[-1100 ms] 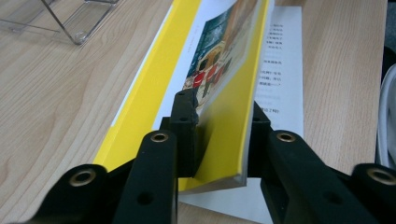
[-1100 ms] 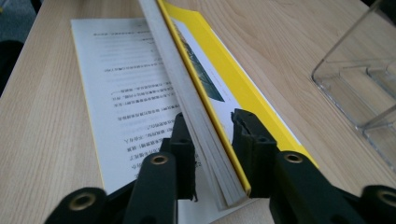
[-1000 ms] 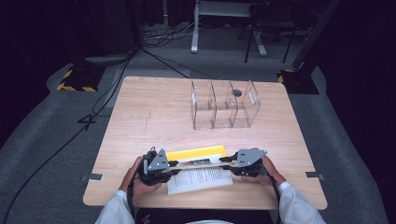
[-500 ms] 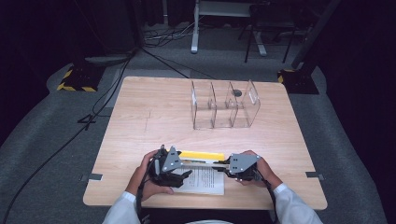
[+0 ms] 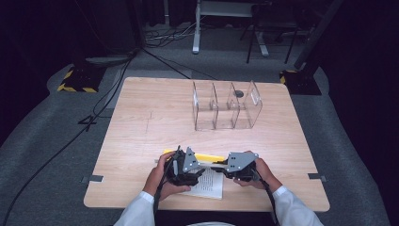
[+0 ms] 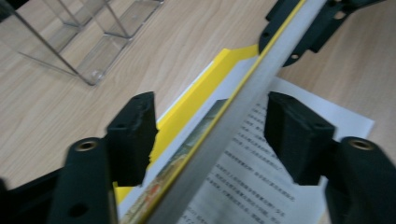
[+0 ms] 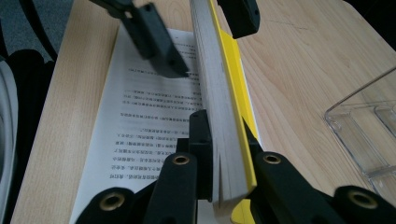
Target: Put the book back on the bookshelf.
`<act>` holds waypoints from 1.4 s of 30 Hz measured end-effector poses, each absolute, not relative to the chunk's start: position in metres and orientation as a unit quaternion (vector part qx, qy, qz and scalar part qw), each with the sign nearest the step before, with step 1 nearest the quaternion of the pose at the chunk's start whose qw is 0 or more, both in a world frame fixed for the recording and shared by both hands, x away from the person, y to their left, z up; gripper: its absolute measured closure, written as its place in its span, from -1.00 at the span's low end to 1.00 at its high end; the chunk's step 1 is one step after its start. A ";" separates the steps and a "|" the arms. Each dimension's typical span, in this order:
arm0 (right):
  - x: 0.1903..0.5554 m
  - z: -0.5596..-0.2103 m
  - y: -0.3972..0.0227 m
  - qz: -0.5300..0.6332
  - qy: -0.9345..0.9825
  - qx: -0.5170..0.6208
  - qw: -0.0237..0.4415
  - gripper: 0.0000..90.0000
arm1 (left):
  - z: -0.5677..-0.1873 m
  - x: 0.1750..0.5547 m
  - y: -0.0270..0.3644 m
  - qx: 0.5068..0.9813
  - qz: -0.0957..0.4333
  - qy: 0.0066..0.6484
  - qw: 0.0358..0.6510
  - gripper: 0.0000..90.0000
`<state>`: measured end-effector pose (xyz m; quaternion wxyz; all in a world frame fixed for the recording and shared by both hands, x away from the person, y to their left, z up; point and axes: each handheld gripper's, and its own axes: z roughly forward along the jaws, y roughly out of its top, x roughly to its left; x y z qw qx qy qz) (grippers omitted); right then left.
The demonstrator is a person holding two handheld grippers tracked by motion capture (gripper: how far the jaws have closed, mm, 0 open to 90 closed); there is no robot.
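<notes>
Yellow-covered book (image 5: 207, 158) stands on edge at desk (image 5: 155, 117) front, over a printed sheet (image 5: 209, 184). Right tool (image 7: 223, 154) clamped on book's end; left tool (image 6: 210, 135) open, jaws either side of book w/ gaps. Clear divided organizer (image 5: 228, 106) sits well behind

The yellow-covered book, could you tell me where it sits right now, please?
In the high view the yellow-covered book stands on edge near the table's front edge, between the two grippers, above a printed sheet.
</notes>
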<state>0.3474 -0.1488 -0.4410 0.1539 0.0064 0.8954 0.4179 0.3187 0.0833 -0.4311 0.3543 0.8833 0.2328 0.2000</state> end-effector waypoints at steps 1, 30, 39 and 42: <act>0.348 -0.441 -0.149 0.420 0.895 0.009 0.152 0.85 | -0.430 0.320 0.085 0.885 0.196 0.228 0.355 -0.03; 0.357 -0.422 -0.174 0.454 0.875 -0.007 0.166 0.84 | -0.419 0.316 0.127 0.863 0.146 0.188 0.445 0.64; 0.341 -0.362 -0.174 0.435 0.876 -0.046 0.201 0.86 | -0.418 0.315 0.116 0.863 0.152 0.178 0.448 0.63; 0.340 -0.354 -0.172 0.426 0.881 -0.048 0.201 0.86 | -0.419 0.317 0.109 0.868 0.152 0.176 0.439 0.62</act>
